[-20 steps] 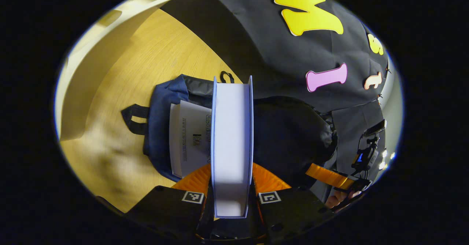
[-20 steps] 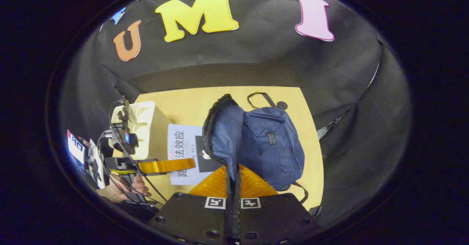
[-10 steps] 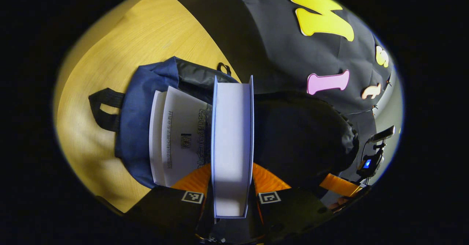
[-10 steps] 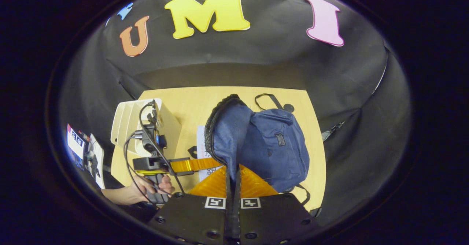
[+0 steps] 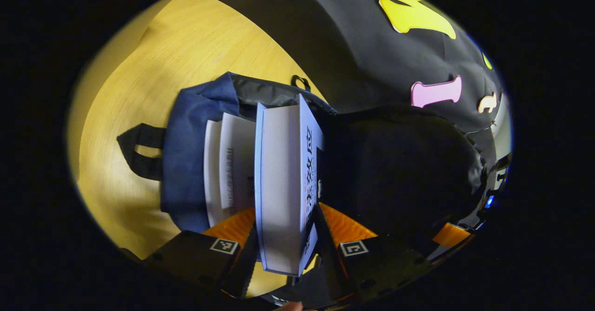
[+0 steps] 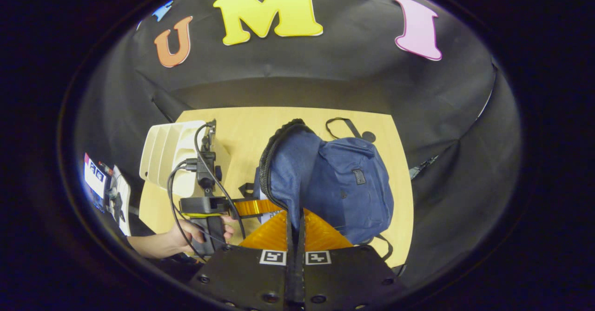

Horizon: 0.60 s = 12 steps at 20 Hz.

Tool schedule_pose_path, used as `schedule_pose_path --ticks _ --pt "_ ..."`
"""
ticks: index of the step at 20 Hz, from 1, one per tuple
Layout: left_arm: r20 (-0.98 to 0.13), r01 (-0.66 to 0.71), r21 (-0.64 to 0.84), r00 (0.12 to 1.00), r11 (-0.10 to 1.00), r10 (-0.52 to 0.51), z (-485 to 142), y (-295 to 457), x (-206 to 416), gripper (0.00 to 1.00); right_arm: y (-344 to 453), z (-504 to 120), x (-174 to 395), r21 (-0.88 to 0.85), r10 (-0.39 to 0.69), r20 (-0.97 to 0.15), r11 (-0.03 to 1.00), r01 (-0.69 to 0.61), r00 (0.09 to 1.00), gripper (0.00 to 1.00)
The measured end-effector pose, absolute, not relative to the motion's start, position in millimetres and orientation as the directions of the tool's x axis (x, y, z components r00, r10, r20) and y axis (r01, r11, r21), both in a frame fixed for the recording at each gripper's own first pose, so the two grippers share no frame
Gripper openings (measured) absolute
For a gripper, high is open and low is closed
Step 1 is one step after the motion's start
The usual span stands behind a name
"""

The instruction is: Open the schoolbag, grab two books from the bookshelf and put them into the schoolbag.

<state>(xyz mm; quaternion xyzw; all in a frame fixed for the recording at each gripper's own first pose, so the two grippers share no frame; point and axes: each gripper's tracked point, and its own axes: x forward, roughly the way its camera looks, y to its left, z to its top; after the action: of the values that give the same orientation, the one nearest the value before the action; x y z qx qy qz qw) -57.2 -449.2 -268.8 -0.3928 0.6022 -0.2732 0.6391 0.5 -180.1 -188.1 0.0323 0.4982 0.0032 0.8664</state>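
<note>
Blue fabric of the schoolbag [image 6: 344, 185] lies on the wooden table [image 6: 241, 129], its zippered flap pinched up by the right gripper [image 6: 295, 236]. The left gripper [image 5: 283, 236], fingers spread, has a thick book [image 5: 279, 185] loose between them, in the bag's mouth beside another book [image 5: 230, 167]. A cream bookshelf [image 6: 172, 153] stands left of the schoolbag.

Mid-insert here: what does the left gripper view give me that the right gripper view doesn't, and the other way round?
Left gripper view: the blue schoolbag's open mouth, a white book already inside, and the thick book between the left gripper's spread fingers. Right gripper view: the white bookshelf, the hand holding the left gripper, and the right gripper pinching the schoolbag's zipper edge. Both: the schoolbag and the wooden table.
</note>
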Motion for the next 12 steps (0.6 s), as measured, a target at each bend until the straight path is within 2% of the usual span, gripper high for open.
schedule_pose_path --ticks 1,5,7,9,12 --pt "-0.592 -0.099 -0.806 0.112 0.584 -0.798 -274 -445 -60 0.74 -179 -189 0 0.06 0.04 -0.864 0.998 0.024 0.503 0.04" --pt "-0.71 -0.016 -0.699 0.124 0.715 -0.693 -276 -431 -57 0.84 -178 -191 1 0.066 0.045 -0.864 0.998 0.024 0.502 0.01" --pt "-0.762 0.056 -0.628 0.16 0.776 -0.628 -277 -420 -49 0.86 -177 -191 1 0.067 0.046 -0.862 0.997 0.024 0.504 0.01" --pt "-0.758 0.098 -0.615 0.201 0.783 -0.62 -266 -422 -44 0.86 -176 -192 0 0.071 0.05 -0.862 0.997 0.023 0.505 0.01" --pt "-0.779 0.155 -0.531 0.298 0.833 -0.552 -253 -400 -29 0.86 -173 -194 1 0.073 0.054 -0.862 0.997 0.018 0.505 0.01"
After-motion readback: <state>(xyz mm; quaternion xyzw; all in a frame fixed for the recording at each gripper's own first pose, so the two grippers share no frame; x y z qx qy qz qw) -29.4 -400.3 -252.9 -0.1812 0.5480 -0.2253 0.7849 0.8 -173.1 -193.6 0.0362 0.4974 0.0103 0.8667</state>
